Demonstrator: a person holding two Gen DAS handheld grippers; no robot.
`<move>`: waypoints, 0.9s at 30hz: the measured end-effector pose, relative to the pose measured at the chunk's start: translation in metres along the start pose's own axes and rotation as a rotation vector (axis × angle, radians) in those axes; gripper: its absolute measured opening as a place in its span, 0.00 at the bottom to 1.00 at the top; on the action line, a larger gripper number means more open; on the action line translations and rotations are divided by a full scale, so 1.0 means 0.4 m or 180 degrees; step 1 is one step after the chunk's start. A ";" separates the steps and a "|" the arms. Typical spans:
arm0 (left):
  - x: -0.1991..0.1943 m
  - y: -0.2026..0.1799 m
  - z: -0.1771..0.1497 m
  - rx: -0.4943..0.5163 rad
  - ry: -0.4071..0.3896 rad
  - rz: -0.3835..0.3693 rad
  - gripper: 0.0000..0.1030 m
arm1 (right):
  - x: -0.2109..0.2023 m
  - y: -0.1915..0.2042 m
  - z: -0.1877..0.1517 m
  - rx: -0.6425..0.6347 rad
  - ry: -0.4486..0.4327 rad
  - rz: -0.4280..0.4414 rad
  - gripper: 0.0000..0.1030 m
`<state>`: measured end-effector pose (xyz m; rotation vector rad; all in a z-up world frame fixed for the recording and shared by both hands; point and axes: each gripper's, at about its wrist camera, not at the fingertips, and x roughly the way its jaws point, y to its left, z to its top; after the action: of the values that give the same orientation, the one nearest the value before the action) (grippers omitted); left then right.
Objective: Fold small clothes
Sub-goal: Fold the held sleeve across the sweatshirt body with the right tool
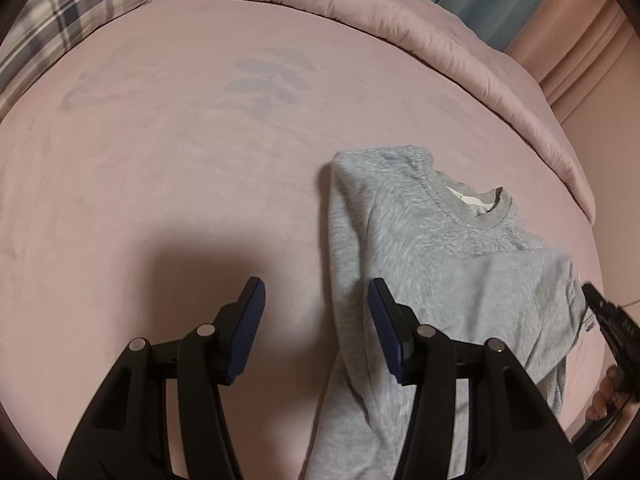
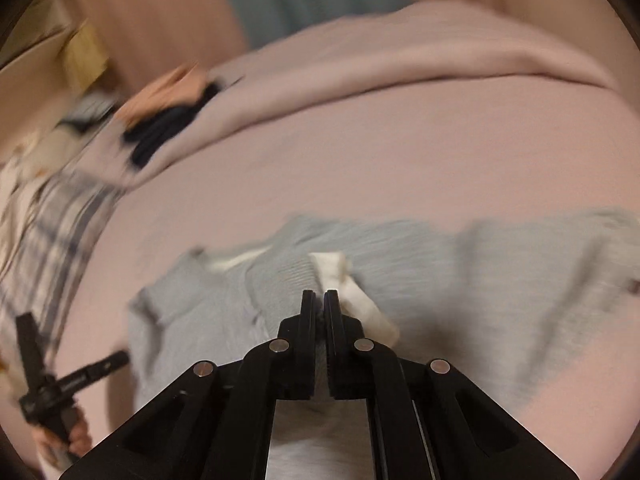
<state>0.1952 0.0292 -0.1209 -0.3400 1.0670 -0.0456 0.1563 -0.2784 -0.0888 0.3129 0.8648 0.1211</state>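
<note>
We see grey sweater [image 1: 432,248] flat on pink bed [image 1: 180,168]. Left claw [image 1: 316,320] gapes, grips nothing. Right claw [image 2: 319,300] pinched closed over sweater; grip unclear.

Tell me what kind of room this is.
Most likely a bedroom: a grey sweatshirt lies on a bed with a pink sheet, a bunched pink duvet along its far edge, and a plaid pillow at one corner.

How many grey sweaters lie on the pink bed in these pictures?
1: the grey sweater lies flat on the pink bed, partly folded, collar away from the camera. Others may be outside the views.
</note>
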 end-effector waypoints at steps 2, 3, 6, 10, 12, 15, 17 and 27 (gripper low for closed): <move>0.015 -0.018 0.007 0.0056 -0.0007 0.0009 0.51 | -0.011 -0.033 -0.016 0.0072 -0.0023 -0.0138 0.05; 0.023 -0.026 0.010 0.0075 0.0003 0.0031 0.51 | -0.003 -0.050 -0.028 0.0098 0.0038 -0.0170 0.05; 0.060 -0.045 0.015 0.0139 0.0067 0.0126 0.49 | 0.037 -0.099 -0.058 0.0164 0.0260 -0.0336 0.05; 0.098 -0.045 0.015 0.0144 0.0135 0.0201 0.49 | 0.071 -0.113 -0.086 0.0190 0.0363 -0.0391 0.05; 0.101 -0.043 0.017 0.0148 0.0104 0.0202 0.49 | 0.072 -0.111 -0.087 0.0132 0.0357 -0.0434 0.05; 0.107 -0.042 0.020 0.0160 0.0094 0.0208 0.51 | 0.081 -0.103 -0.084 0.0098 0.0379 -0.0481 0.04; 0.108 -0.042 0.019 0.0187 0.0070 0.0213 0.51 | 0.087 -0.107 -0.086 0.0106 0.0384 -0.0483 0.04; 0.113 -0.042 0.020 0.0136 0.0022 0.0226 0.53 | 0.106 -0.109 -0.087 0.0173 0.0408 -0.0421 0.04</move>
<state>0.2262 0.0064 -0.1509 -0.2633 1.0827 -0.0062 0.1562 -0.3022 -0.1546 0.3003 1.0146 -0.0054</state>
